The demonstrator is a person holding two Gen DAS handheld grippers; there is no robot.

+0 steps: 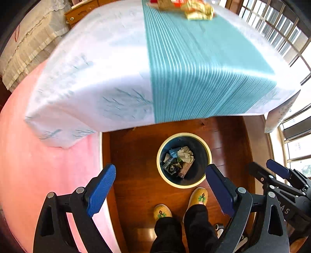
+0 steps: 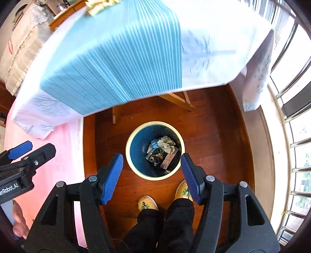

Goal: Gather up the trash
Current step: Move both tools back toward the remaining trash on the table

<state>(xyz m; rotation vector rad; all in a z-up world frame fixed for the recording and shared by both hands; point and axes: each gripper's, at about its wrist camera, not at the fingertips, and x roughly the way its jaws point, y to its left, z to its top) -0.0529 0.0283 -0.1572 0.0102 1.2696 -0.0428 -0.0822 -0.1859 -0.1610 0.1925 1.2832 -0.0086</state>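
Note:
A round bin (image 1: pixel 206 153) (image 2: pixel 134 144) with a cream rim and dark blue inside stands on the wooden floor below both grippers. In it lie crumpled paper (image 1: pixel 185 153) (image 2: pixel 166 145), a blue scrap and dark wrappers. My left gripper (image 1: pixel 161 190) hangs open high above the floor, nothing between its blue pads. My right gripper (image 2: pixel 152 177) is open too, empty, over the bin's near rim. Yellow wrappers (image 1: pixel 200 10) (image 2: pixel 99 5) lie at the far end of the table, on its teal runner.
A table under a white cloth with a teal striped runner (image 1: pixel 194 68) (image 2: pixel 116 58) fills the upper view. A pink surface (image 1: pixel 38 175) lies at left. The person's slippers (image 1: pixel 198 196) and dark trouser legs stand next to the bin. Windows with metal bars (image 2: pixel 295 136) run along the right.

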